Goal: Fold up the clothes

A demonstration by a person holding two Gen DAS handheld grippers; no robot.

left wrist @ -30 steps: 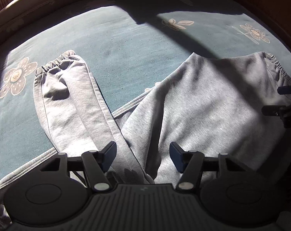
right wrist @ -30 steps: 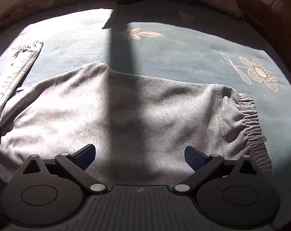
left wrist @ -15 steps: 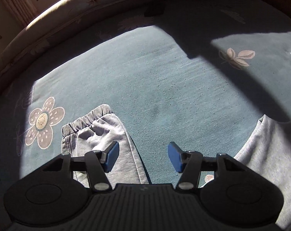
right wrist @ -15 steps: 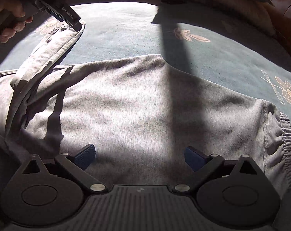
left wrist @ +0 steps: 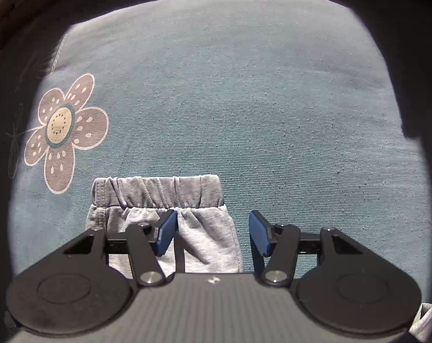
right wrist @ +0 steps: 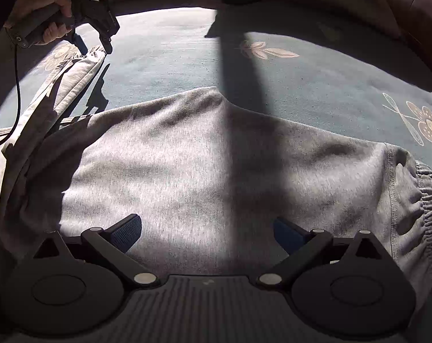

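Grey sweatpants (right wrist: pixel 187 157) lie spread on a teal bedspread (left wrist: pixel 244 100). One trouser leg (right wrist: pixel 61 85) runs to the far left and ends in a gathered cuff (left wrist: pixel 158 191). My left gripper (left wrist: pixel 213 228) points steeply down just above that cuff, open; its left pad is over the leg and its right pad over bare bedspread, so the leg's right edge lies between them unpressed. The right wrist view shows the left gripper (right wrist: pixel 95 49) in a person's hand (right wrist: pixel 38 14). My right gripper (right wrist: pixel 208 228) hangs open over the seat, the elastic waistband (right wrist: pixel 427 200) to its right.
Flower prints (left wrist: pixel 64 131) mark the bedspread, with another flower (right wrist: pixel 427 123) at the right. A dark wooden bed frame (right wrist: pixel 415 8) curves round the far right. A black cable (right wrist: pixel 16 85) trails from the left gripper. A broad shadow band crosses the pants.
My left gripper has travelled from the crotch along the leg to its cuff, tipping downward. It and the hand have come into the right wrist view. The right gripper has shifted a little.
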